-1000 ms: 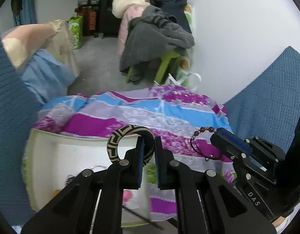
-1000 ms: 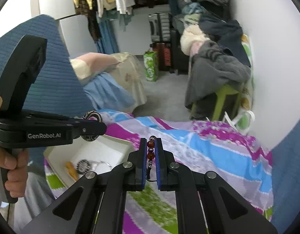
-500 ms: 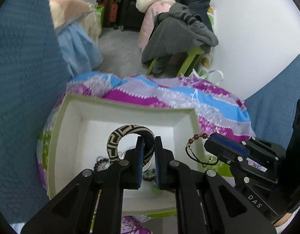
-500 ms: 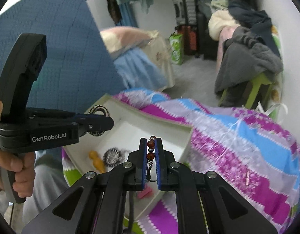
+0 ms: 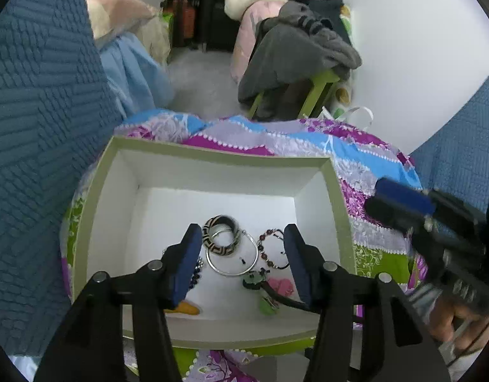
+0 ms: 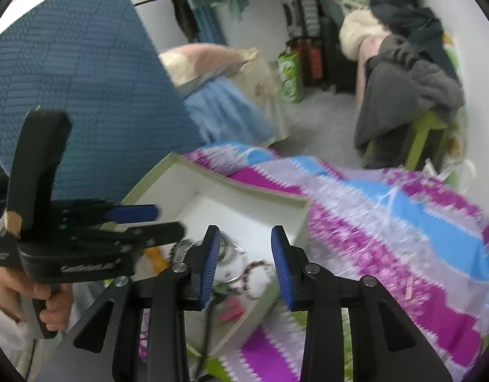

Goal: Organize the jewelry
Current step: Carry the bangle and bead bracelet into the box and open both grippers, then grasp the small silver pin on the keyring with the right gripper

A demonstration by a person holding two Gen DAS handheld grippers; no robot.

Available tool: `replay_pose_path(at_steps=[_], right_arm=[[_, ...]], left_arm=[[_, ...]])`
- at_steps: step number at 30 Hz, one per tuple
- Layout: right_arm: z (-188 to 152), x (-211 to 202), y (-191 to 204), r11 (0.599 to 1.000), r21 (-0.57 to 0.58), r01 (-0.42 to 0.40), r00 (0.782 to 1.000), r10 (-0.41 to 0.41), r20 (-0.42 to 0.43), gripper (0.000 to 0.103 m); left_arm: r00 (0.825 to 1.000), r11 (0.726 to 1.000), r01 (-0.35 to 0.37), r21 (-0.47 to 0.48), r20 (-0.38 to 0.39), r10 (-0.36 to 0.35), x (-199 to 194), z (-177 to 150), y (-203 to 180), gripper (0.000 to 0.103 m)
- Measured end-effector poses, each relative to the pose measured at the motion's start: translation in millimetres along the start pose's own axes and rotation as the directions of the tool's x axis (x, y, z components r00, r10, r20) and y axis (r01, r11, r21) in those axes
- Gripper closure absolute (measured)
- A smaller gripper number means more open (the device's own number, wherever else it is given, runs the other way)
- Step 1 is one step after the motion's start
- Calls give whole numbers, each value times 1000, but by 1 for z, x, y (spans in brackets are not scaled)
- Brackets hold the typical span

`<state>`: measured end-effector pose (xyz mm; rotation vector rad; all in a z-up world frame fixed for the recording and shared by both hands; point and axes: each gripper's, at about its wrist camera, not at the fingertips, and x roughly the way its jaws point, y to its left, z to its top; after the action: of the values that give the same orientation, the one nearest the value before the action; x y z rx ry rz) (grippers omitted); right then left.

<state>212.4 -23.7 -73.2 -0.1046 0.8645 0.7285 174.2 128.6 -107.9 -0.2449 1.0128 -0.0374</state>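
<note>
1. The left gripper (image 5: 243, 254) hovers over the white box (image 5: 212, 159) with its fingers spread apart and nothing between them.
2. The patterned bangle (image 5: 221, 235) lies on the box floor, touching a silver hoop (image 5: 231, 256).
3. The beaded bracelet (image 5: 271, 250) lies just beside the hoop, toward the box's right wall.
4. The right gripper (image 6: 244, 262) also has its fingers apart and empty, above the box's near corner.
5. The box rests on a purple, blue and green patterned cloth (image 5: 349, 156).
</note>
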Motion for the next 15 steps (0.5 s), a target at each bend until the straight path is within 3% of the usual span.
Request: replay_pose_path(at_steps=[6, 9, 12, 15], right_arm=[[-4, -14, -57, 992, 71, 109, 992, -113, 54, 71], [-14, -11, -85, 982, 99, 161, 985, -166, 39, 72], [-28, -5, -111, 969, 131, 208, 977, -211, 9, 72], [-45, 5, -137, 955, 172, 241, 970, -240, -29, 72]], left_arm=[[999, 1000, 6, 5, 33, -6, -8, -6, -6, 49], [998, 1000, 8, 11, 55, -9, -15, -10, -10, 48], [997, 1000, -1, 14, 76, 0, -19, -13, -12, 36], [996, 1000, -2, 10, 91, 1, -20, -16, -13, 35]])
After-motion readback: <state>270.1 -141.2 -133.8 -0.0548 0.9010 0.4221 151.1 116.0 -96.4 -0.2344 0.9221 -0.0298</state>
